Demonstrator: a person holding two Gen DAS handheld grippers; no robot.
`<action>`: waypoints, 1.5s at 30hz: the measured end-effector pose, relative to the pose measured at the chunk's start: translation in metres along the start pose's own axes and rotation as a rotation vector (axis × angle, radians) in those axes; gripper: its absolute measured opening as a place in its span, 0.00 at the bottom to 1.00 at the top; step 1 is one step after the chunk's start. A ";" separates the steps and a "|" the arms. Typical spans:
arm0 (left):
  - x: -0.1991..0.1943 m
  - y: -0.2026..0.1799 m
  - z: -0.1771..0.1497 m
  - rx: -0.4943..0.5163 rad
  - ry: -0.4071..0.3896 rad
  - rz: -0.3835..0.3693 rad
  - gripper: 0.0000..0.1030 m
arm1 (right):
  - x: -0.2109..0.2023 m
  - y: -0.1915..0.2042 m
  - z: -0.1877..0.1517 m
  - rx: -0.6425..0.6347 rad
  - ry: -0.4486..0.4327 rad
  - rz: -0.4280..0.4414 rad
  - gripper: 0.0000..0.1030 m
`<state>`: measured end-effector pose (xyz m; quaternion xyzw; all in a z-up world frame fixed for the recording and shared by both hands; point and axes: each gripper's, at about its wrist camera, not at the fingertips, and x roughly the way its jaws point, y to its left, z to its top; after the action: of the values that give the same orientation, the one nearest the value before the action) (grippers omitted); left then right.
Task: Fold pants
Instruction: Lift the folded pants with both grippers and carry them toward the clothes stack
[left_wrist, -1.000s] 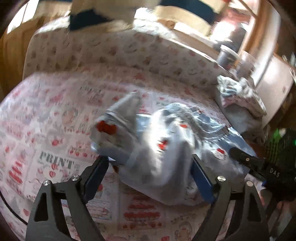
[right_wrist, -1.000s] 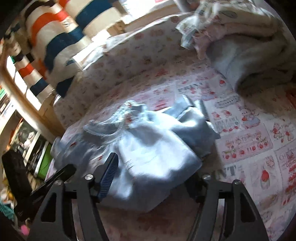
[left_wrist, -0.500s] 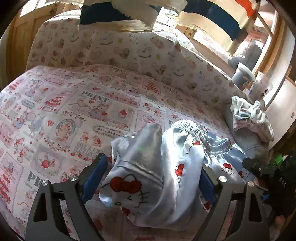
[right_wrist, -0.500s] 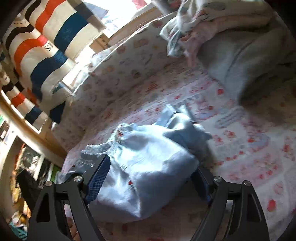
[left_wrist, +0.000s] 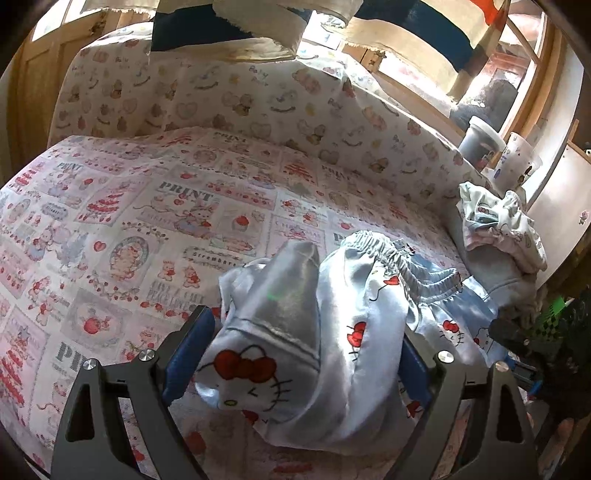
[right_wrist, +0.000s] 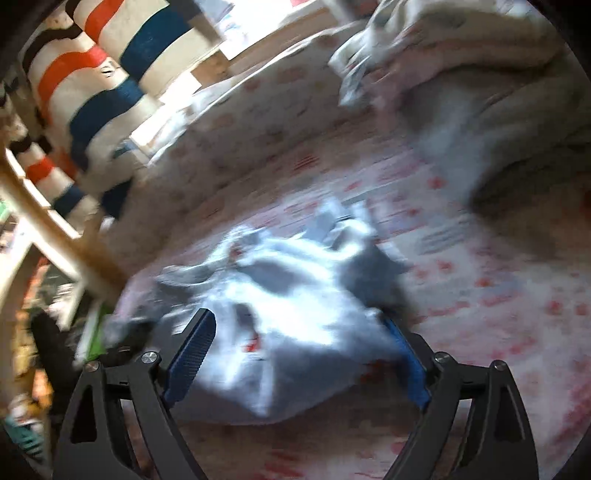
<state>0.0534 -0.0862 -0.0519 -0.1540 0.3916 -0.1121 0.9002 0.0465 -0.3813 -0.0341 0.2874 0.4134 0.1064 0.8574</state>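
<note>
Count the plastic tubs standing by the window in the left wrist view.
2. A grey tub with a white lid stands on the ledge at the right; a white printed tub stands beside it, nearer the edge. Others may be hidden behind the clothes pile.

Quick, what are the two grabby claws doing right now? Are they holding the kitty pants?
Left gripper: open, jaws wide on either side of the crumpled pants, not pinching them.
Right gripper: open too, holding nothing; that view is blurry.

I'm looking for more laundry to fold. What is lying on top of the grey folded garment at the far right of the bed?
A crumpled white printed garment with pink edges lies on the grey garment. Whatever it covers, and anything beneath the grey one, is hidden.
</note>
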 end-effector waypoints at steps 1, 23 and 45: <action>0.001 0.000 0.001 0.000 0.005 -0.012 0.87 | 0.005 0.001 0.001 0.006 0.019 0.053 0.88; -0.028 -0.048 0.006 0.325 -0.143 0.000 0.11 | 0.005 0.051 0.003 -0.280 -0.169 -0.136 0.09; -0.009 -0.300 0.128 0.525 -0.415 -0.267 0.11 | -0.191 0.008 0.182 -0.280 -0.709 -0.405 0.08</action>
<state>0.1172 -0.3374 0.1461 0.0134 0.1349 -0.2918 0.9468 0.0659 -0.5294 0.1841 0.1003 0.1228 -0.1145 0.9807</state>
